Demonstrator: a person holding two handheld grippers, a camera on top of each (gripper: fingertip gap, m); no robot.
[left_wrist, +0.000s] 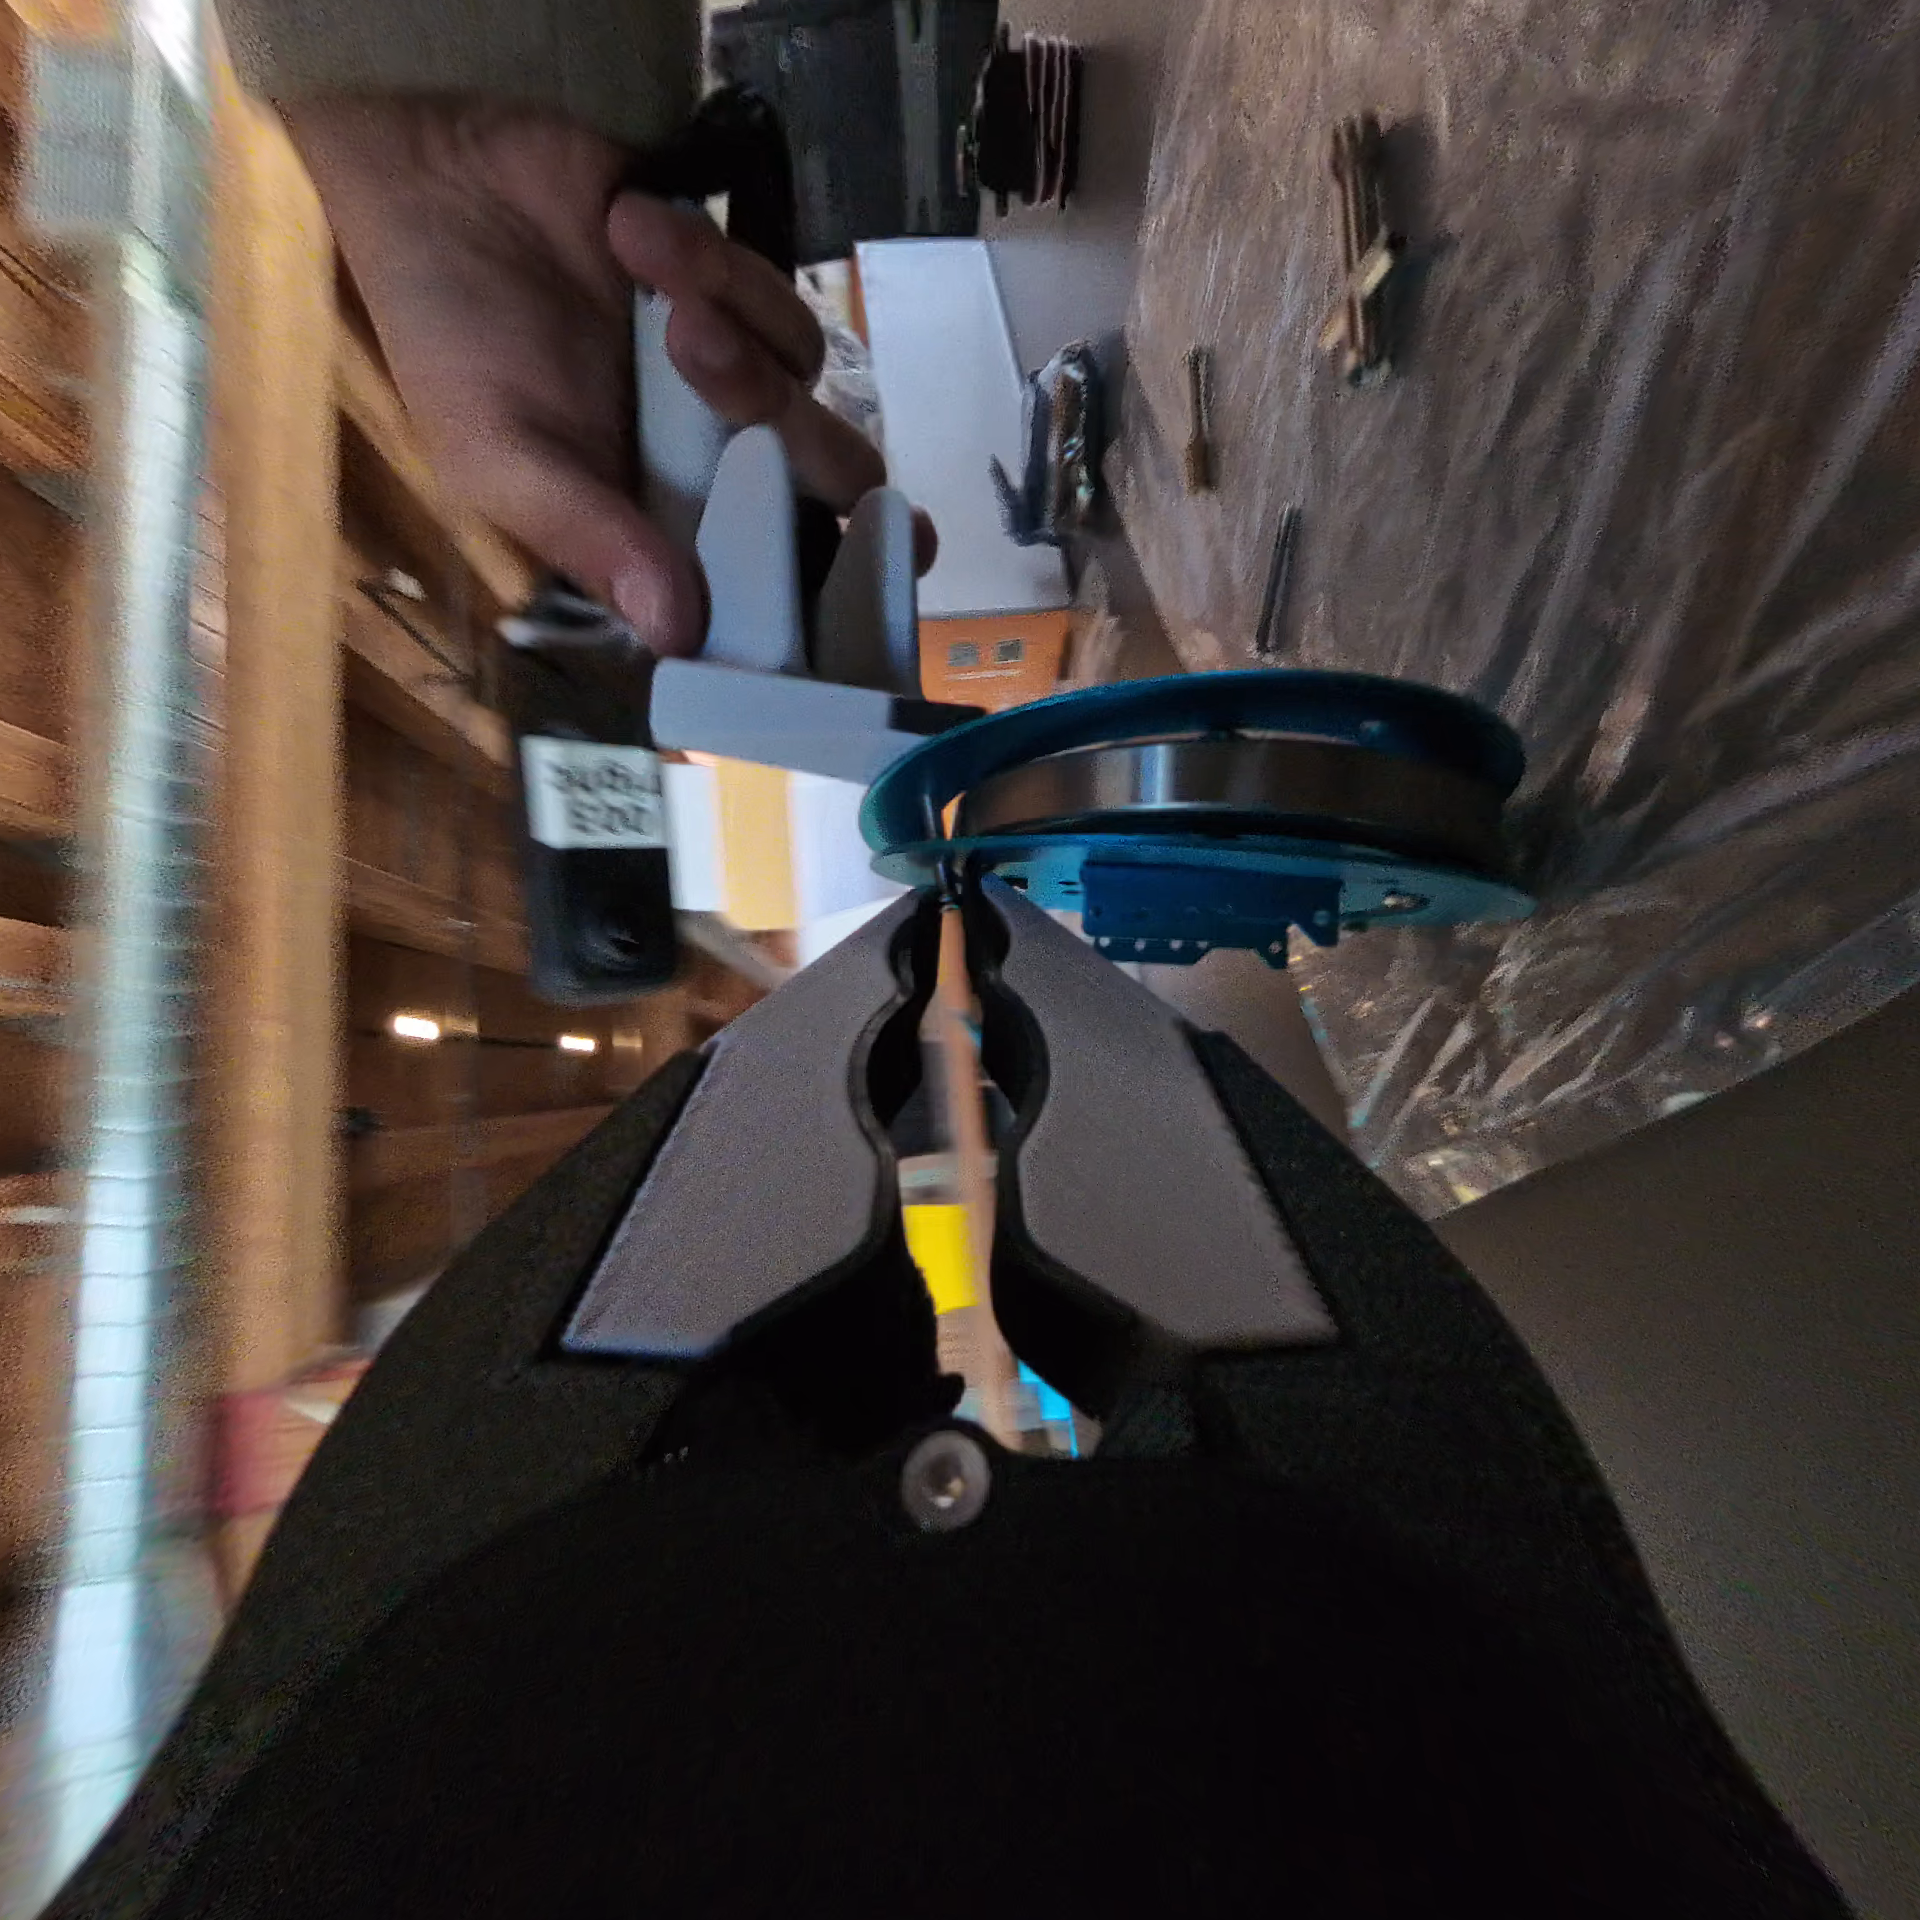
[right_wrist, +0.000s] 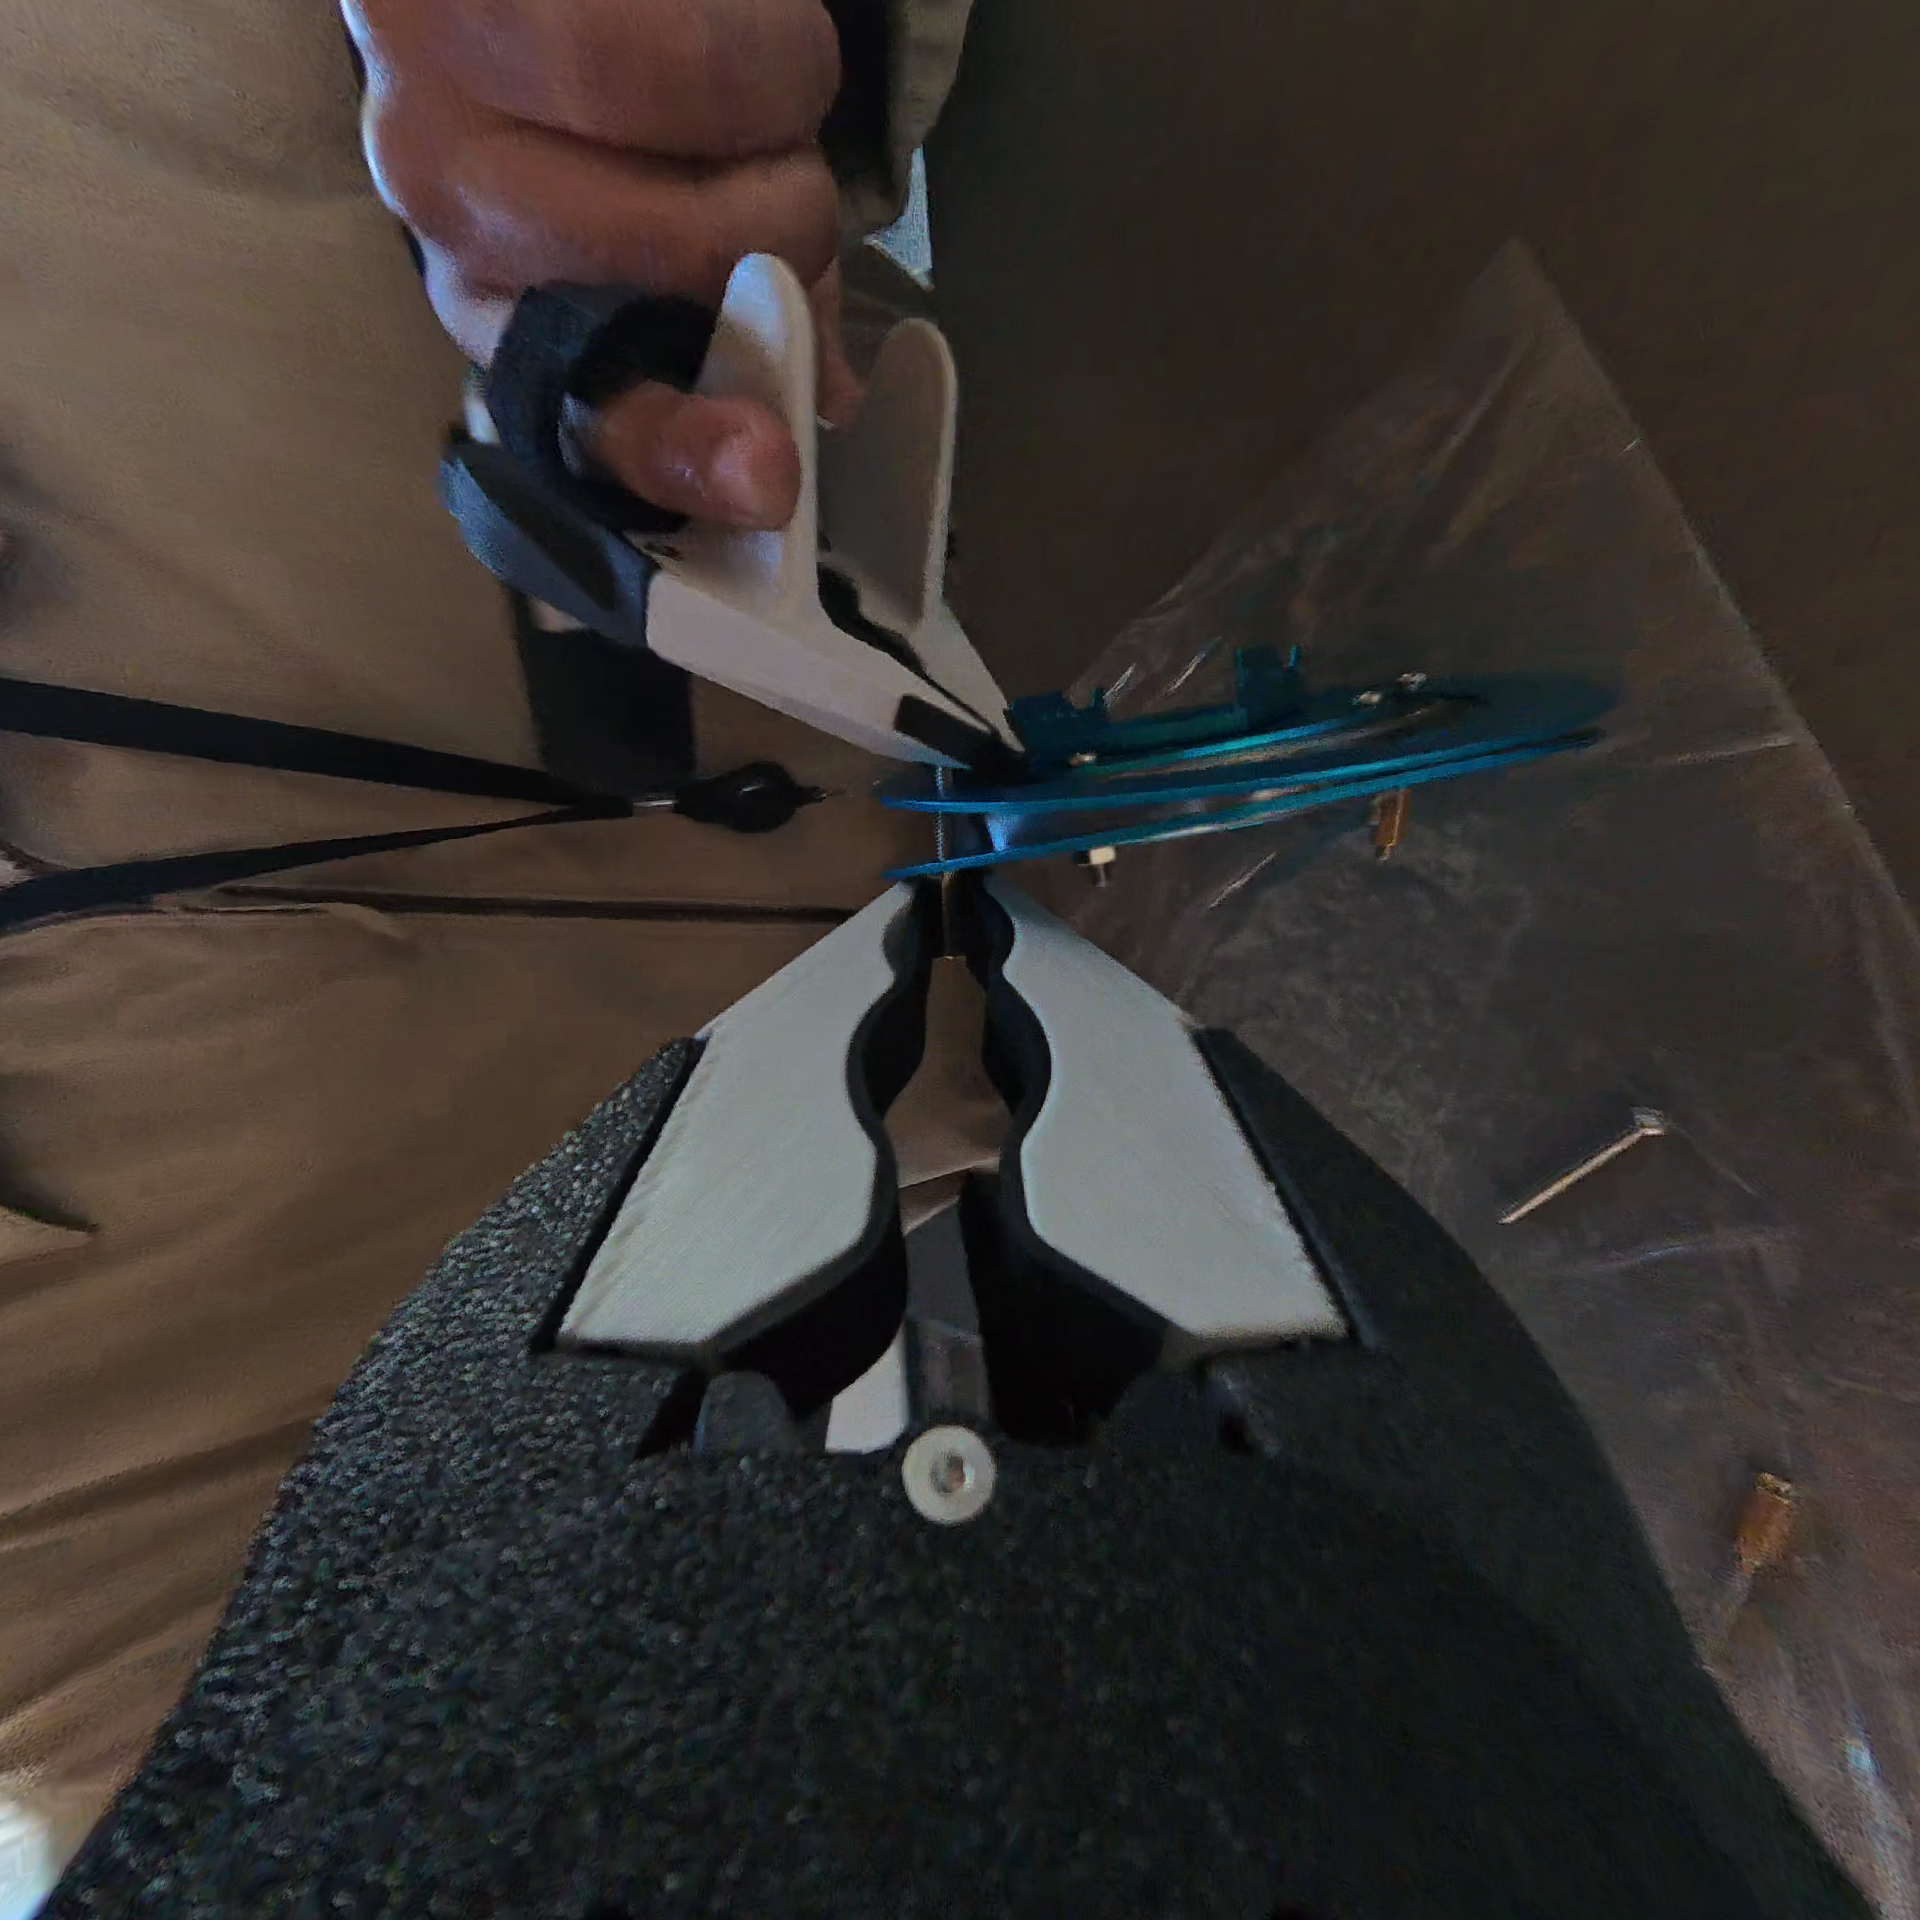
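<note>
Left wrist view, read from left to right: a person's hand (left_wrist: 499, 343) grips the right gripper (left_wrist: 935, 719), whose tips meet the upper edge of the blue disc assembly (left_wrist: 1195, 790). That assembly is two blue plates with a dark metal ring between them, held in the air just above a clear plastic sheet (left_wrist: 1610, 499) on the table. Our left gripper (left_wrist: 951, 899) has its fingers pressed almost together, pinching the near edge of the lower plate at a thin post.

Right wrist view, again from the left: a beige garment (right_wrist: 208, 520) and a black lanyard (right_wrist: 312, 748), then the two grippers meeting at the rim. The right fingers are nearly closed on the plate edge nearest them.

We judge both grips slight, on thin metal, so we would keep the two pinches level and firm and avoid twisting one plate against the other.

Loose on the sheet lie a long screw (right_wrist: 1579, 1164) and brass standoffs (left_wrist: 1361, 249). We see no container with contents; white boxes (left_wrist: 935, 416) stand behind, their insides hidden.
</note>
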